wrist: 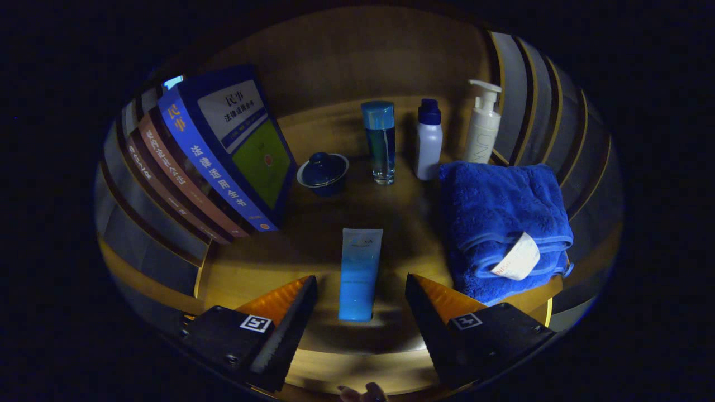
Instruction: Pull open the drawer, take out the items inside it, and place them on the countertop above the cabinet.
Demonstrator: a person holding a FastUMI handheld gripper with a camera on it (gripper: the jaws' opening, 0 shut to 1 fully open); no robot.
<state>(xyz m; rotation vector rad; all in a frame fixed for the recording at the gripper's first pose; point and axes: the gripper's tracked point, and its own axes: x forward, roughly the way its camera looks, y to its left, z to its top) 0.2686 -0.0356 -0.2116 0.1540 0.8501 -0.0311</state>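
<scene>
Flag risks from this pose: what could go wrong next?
The hand-held gripper is open, with the blue tube lying between its fingers, untouched. Closing here could squeeze the soft tube or let it slip. Pushing forward might knock over the upright glass bottle or hit the lidded cup beyond.

pump bottle [484, 125]: base hidden behind blue towel [503, 223] | fingertips [363, 393]: apparently a person's, cut off

Hand-held gripper [360, 293], fingers wide apart
</scene>
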